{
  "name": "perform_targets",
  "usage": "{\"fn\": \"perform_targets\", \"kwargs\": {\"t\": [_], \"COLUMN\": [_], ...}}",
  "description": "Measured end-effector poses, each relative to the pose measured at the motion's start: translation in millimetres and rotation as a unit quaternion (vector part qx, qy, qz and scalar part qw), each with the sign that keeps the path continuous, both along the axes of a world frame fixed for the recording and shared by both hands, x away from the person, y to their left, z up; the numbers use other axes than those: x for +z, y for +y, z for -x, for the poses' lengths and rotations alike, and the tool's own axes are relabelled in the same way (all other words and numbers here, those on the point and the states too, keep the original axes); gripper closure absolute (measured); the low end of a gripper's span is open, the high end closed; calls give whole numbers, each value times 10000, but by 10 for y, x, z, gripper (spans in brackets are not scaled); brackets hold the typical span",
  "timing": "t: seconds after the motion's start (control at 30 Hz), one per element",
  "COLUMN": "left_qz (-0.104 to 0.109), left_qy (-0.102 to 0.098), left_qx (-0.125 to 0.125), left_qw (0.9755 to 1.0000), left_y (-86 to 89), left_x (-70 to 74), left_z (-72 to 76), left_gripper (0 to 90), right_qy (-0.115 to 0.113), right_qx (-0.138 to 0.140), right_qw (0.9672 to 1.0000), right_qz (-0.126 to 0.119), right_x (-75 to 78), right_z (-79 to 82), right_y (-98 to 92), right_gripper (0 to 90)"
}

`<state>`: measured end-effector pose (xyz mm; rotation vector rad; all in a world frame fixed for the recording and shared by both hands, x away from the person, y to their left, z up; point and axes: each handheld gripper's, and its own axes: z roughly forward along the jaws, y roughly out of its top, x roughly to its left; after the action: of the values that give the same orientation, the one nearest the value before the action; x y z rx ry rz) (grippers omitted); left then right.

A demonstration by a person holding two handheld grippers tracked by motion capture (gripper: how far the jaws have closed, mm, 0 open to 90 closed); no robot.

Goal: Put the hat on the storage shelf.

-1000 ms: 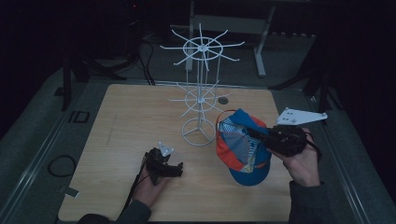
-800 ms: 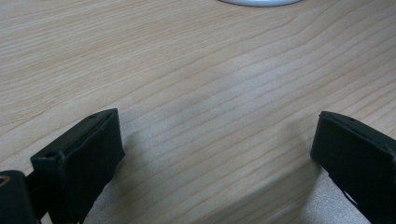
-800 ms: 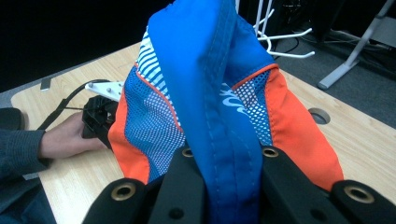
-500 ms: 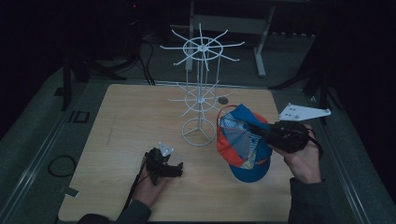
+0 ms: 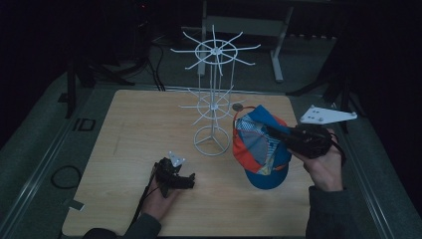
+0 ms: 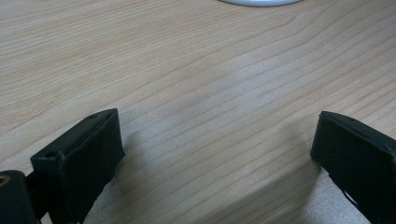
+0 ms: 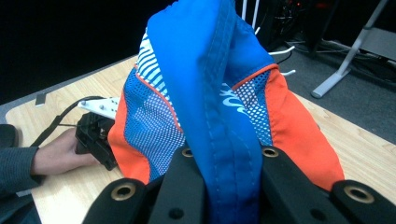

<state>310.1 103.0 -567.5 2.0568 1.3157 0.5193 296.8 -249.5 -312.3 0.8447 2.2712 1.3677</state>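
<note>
A blue and orange mesh cap (image 5: pixel 259 149) hangs above the right part of the wooden table (image 5: pixel 139 124), just right of the white wire rack (image 5: pixel 214 102). My right gripper (image 5: pixel 272 135) is shut on it. In the right gripper view the two black jaws (image 7: pixel 224 186) pinch a blue fold of the cap (image 7: pixel 205 93). My left gripper (image 5: pixel 188 181) rests low on the table near the front, left of the cap. Its jaws (image 6: pixel 215 154) stand wide open over bare wood with nothing between them.
The rack's round base (image 5: pixel 211 141) stands mid-table; its edge (image 6: pixel 261 2) appears at the top of the left gripper view. Its wire arms spread at two levels. A small dark round thing (image 5: pixel 238 106) lies behind the cap. Dark floor, cables and a stand leg surround the table.
The right gripper has carried the cap slightly away from the table's front edge, and the cap has turned a little. The left gripper has stayed in place.
</note>
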Motion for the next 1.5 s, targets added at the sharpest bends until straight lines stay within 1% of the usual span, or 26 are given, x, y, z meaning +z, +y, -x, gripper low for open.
{"fn": "perform_targets", "kwargs": {"t": [0.1, 0.23, 0.63, 0.8, 0.9, 1.0, 1.1, 1.5], "left_qz": [-6, -4, 0, 0, -2, 0, 0, 0], "left_qy": [4, 3, 0, 0, 1, 0, 0, 1], "left_qx": [-5, -4, 0, 0, -2, -1, 0, -2], "left_qw": [10000, 10000, 10000, 10000, 10000, 10000, 10000, 10000], "left_y": [1, 1, 0, 0, 0, 0, 0, 0], "left_x": [1, 1, 0, 0, 0, 0, 0, 0], "left_z": [0, 0, 0, 0, 0, 0, 0, 0], "left_gripper": [27, 26, 26, 26, 26, 26, 26, 26], "right_qy": [-8, -39, -154, -219, -255, -291, -334, -471], "right_qx": [-27, -41, -104, -119, -98, -104, -31, 24], "right_qw": [10000, 9999, 9996, 9993, 9989, 9987, 9982, 9970], "right_qz": [-64, -89, -197, -279, -383, -414, -499, -614], "right_x": [8, 32, 144, 192, 223, 251, 271, 370], "right_z": [-13, -28, -79, -114, -126, -136, -140, -133], "right_y": [-10, -17, -60, -76, -88, -96, -110, -143], "right_gripper": [873, 873, 874, 874, 874, 874, 874, 875]}}
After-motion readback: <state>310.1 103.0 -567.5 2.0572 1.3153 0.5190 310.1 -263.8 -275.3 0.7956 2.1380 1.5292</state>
